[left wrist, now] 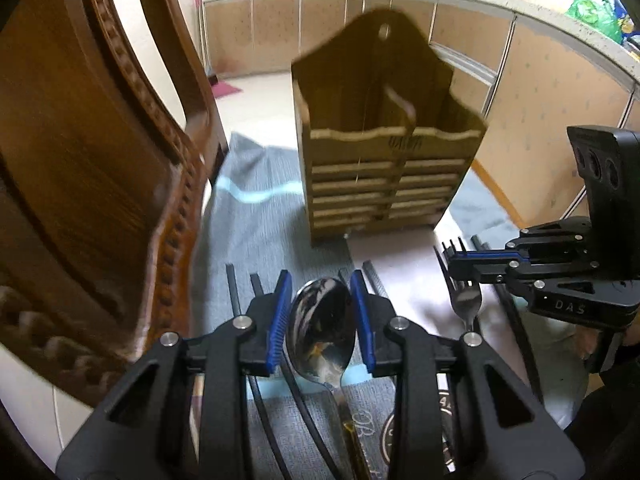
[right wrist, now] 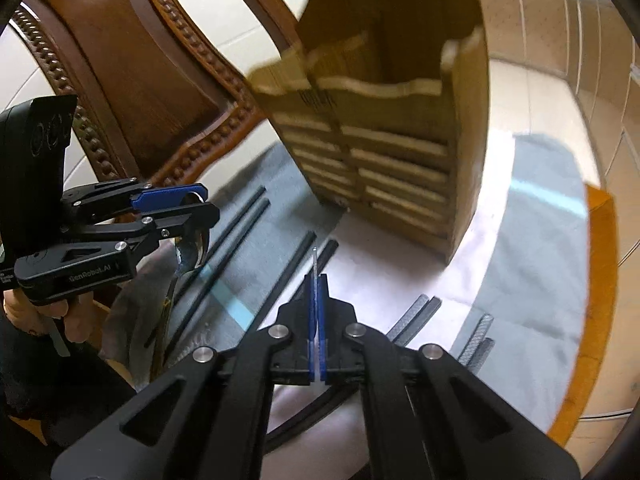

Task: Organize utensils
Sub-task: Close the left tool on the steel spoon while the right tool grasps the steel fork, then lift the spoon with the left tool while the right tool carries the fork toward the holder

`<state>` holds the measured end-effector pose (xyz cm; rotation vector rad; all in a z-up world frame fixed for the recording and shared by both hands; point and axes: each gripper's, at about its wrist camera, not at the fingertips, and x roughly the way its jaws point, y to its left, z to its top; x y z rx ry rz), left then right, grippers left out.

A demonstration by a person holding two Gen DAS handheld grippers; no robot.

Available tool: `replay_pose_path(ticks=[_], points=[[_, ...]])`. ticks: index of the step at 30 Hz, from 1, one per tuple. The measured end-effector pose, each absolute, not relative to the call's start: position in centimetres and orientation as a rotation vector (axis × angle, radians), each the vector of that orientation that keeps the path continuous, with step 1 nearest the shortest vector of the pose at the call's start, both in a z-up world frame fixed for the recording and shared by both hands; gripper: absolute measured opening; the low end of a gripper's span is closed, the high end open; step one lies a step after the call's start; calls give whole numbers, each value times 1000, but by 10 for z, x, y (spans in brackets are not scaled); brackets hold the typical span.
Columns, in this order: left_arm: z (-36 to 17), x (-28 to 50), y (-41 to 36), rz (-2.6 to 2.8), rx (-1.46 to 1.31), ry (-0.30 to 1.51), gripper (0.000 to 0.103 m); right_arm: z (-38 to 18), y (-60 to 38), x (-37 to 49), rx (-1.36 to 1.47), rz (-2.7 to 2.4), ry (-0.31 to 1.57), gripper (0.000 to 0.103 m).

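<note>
Left hand-held gripper (left wrist: 322, 320) clamped on spoon (left wrist: 323, 332) bowl, right hand-held gripper (right wrist: 318, 312) on fork (left wrist: 466, 300); edge-on grips could slip before the caddy (left wrist: 384, 176) ahead.

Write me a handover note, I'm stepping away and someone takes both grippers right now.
Left gripper: jaws shut on the shiny metal spoon's bowl.
Right gripper: jaws shut on the metal fork, tines forward.
Slatted wooden two-compartment utensil holder stands ahead on the grey placemat; what its compartments hold cannot be seen.
Black chopsticks lie on the mat.
Done: spoon and fork gripped.
Left: put both in the holder, then the chopsticks.
</note>
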<state>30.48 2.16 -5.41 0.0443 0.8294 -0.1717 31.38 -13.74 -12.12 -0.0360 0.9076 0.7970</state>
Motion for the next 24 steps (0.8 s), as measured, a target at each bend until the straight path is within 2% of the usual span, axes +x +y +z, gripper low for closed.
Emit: replay_pose_path(ticks=[1,2,3,14,24], points=[[-50,305,24,-169,41,814,25,-118,-138,311,-37,791,896,2],[-45,302,24,-168,42,801,4,-112,-140,307,-37,783,877,2],[-40,299,25,-152,54,788,2,-107,-141,302,-42,775,857,2],[-32,283,20,-147,45,763,1,-82,-148,273,-41,705,759,2],[31,240,12,-28,127,543,1,-23,-158,228,-68,585,522,2]])
